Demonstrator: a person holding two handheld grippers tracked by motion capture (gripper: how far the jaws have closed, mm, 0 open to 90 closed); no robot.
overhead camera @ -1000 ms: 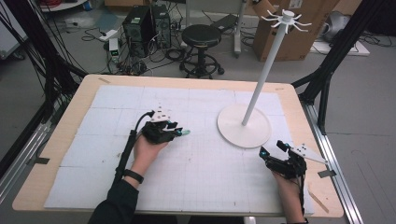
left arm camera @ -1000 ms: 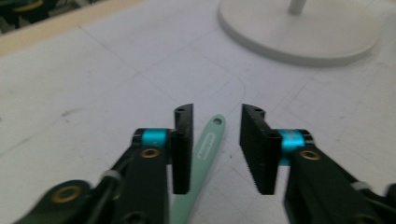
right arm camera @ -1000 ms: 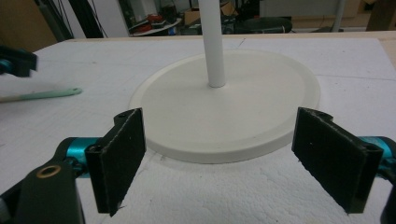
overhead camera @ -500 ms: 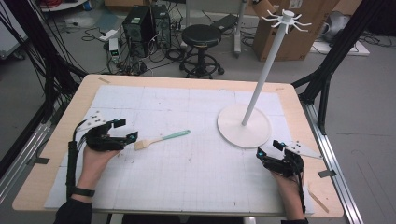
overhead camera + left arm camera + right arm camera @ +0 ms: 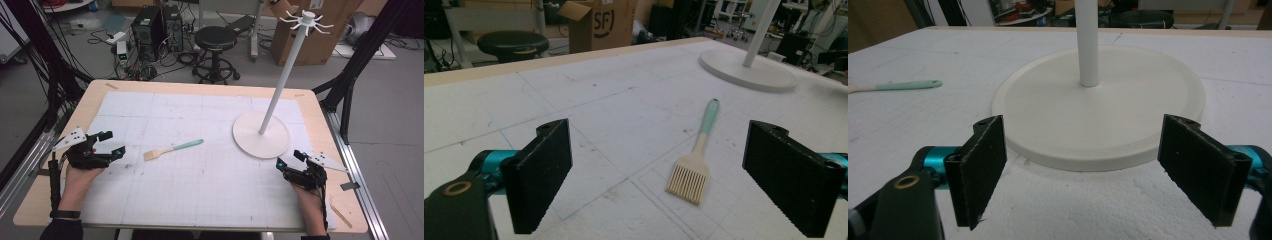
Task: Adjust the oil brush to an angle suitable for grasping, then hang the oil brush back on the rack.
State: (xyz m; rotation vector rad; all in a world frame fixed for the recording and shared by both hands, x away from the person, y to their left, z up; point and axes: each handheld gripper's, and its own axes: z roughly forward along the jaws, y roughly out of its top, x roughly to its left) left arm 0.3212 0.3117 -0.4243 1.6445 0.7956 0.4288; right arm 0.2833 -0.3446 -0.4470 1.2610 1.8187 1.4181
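Note:
A basting brush [image 5: 172, 149] with a mint handle and pale bristles lies flat on the white mat, left of centre; its bristles [image 5: 688, 180] point toward my left gripper. My left gripper [image 5: 112, 144] rests at the table's left side, open and empty, a short way from the brush [image 5: 696, 155]. A white stand with a round base [image 5: 261, 134] and a tall pole [image 5: 285, 75] topped by hooks stands right of centre. My right gripper [image 5: 289, 159] sits open just in front of the base [image 5: 1098, 107], holding nothing. The brush handle [image 5: 908, 85] shows at the far left.
The white gridded mat [image 5: 200, 115] covers most of the wooden table [image 5: 320, 120]. Beyond the far edge stand a black stool [image 5: 215, 40], computer towers [image 5: 150, 25] and a cardboard box [image 5: 310, 40]. Black frame posts flank the table.
My left gripper let go of the brush near the middle and drew back to the table's left side. The brush now lies free on the mat. The right gripper barely moved.

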